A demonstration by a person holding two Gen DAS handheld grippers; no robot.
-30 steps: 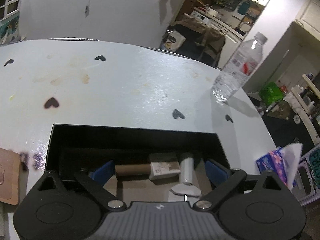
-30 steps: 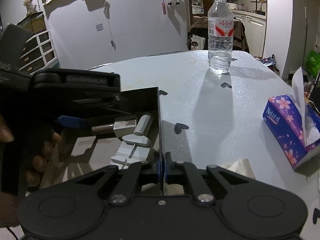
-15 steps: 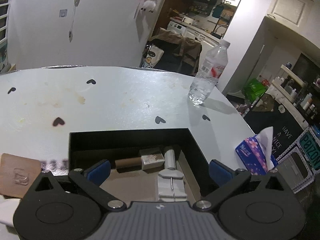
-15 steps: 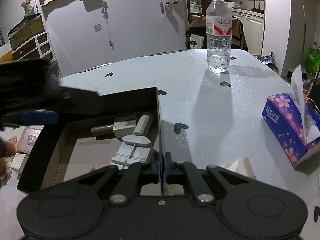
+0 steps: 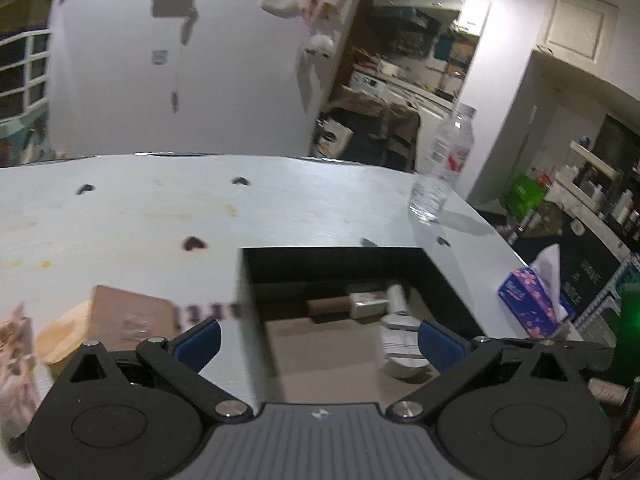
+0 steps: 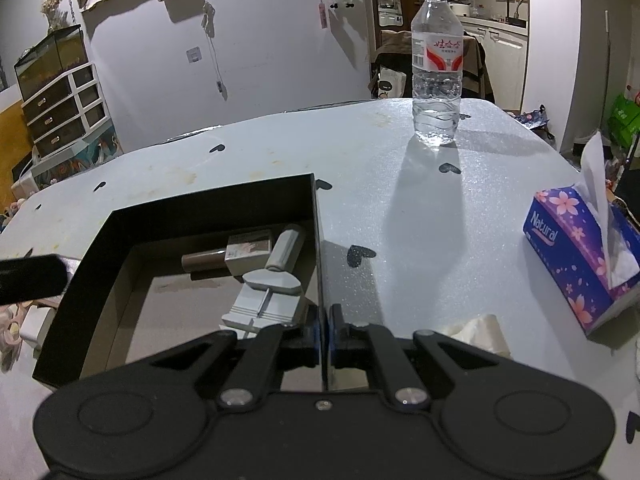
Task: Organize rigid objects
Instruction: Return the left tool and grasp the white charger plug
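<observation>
Two grippers are working at a black box (image 6: pixel 200 208) that is sitting on a pale table (image 6: pixel 420 220). In the right wrist view the right gripper (image 6: pixel 323 330) is pinching the box's right wall, its blue pads pressed together on the thin black edge at the near corner. The left gripper (image 5: pixel 318 338) is hanging with its blue fingers (image 5: pixel 200 338) spread wide apart and nothing between them; one finger is sitting over the table left of the box, the other over the box's inside.

Three things are lying in the box against its far right corner: a brown tube (image 6: pixel 202 261) with a grey square cap, a small white cylinder (image 6: pixel 285 247) leaning just beside it, and a white ribbed tool (image 6: pixel 264 300) nearer the camera, touching the right wall. The rest of the cardboard floor is showing bare.

Left of the box, in the blurred left wrist view, a brown flat card (image 5: pixel 128 316) is lying on the table over something tan; what that is I cannot tell. A water bottle (image 6: pixel 437 68) is standing upright at the far right of the table, well apart from the box. A purple tissue box (image 6: pixel 580 248) is sitting at the right edge, and a crumpled tissue (image 6: pixel 478 332) is lying near the right gripper.
</observation>
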